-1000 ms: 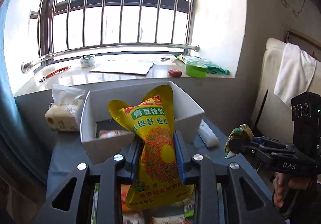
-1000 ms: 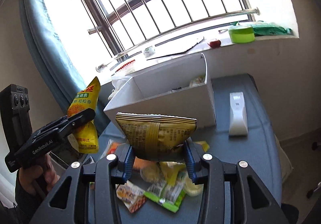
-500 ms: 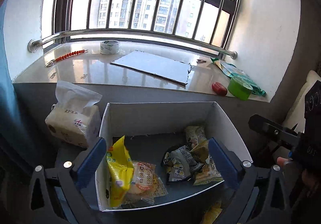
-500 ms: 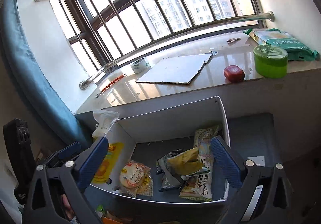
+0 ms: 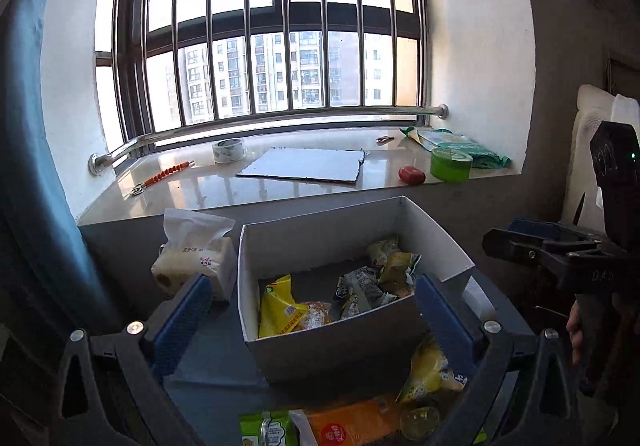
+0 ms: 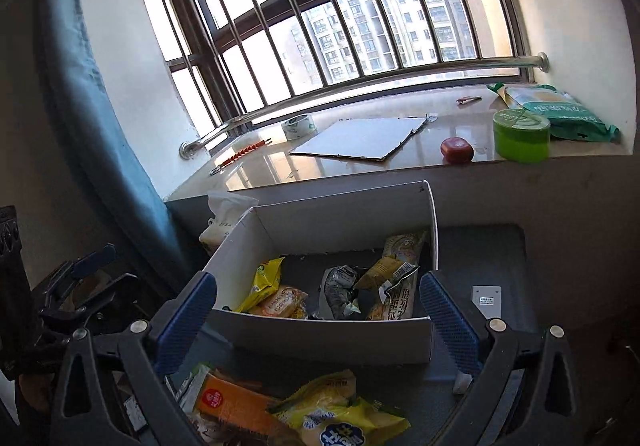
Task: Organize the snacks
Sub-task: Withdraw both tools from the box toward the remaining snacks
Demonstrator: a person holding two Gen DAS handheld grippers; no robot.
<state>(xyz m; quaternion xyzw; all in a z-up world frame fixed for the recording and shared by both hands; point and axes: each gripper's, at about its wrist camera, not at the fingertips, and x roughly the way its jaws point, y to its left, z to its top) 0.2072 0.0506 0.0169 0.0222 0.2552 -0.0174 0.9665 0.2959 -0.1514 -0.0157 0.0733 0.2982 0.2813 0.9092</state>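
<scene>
Blue-padded jaws on both the left gripper (image 5: pixel 312 306) and right gripper (image 6: pixel 316 306) stand wide apart, holding nothing. At 12 o'clock ahead, the white box (image 6: pixel 332 342) already holds several snack packets (image 6: pixel 362 292). At 6 o'clock, loose snacks (image 6: pixel 320 412) remain on the grey table (image 6: pixel 480 246); sorting looks roughly half done.

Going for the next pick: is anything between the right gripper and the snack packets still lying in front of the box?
Nothing visible. The right gripper is open and empty, and the loose packets lie uncovered on the table below its fingers, on the near side of the white box.
</scene>
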